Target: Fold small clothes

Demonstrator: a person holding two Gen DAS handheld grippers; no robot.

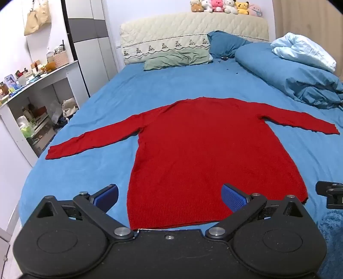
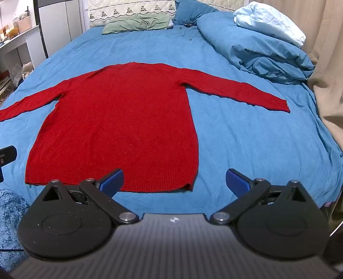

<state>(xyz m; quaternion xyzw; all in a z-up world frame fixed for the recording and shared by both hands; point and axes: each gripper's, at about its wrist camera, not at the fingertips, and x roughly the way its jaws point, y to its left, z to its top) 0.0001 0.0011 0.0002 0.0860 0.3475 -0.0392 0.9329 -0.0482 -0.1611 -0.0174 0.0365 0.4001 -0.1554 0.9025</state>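
Right up close, the left hand-held gripper (image 1: 169, 197) hangs with its blue pads spread wide, gripping nothing, over the hem of the red sweater (image 1: 205, 154). One pad sits over the bare sheet to the left of the hem, the other over the knit. The right hand-held gripper (image 2: 174, 180) is just as released, jaws apart, near the hem's right corner: its left pad overlaps the ribbed edge, its right pad is over blue sheet.

The red sweater lies flat on the bed (image 1: 107, 96), hem toward the cameras, neckline away, both sleeves stretched out sideways and slightly toward us.

Further back, a rumpled blue duvet (image 2: 257, 47) is heaped along the right side with a pale blue pillow (image 2: 270, 19) on top. A green pillow (image 1: 175, 59) lies against the quilted headboard (image 1: 193, 28), and a row of plush toys (image 1: 225, 6) is perched on it.
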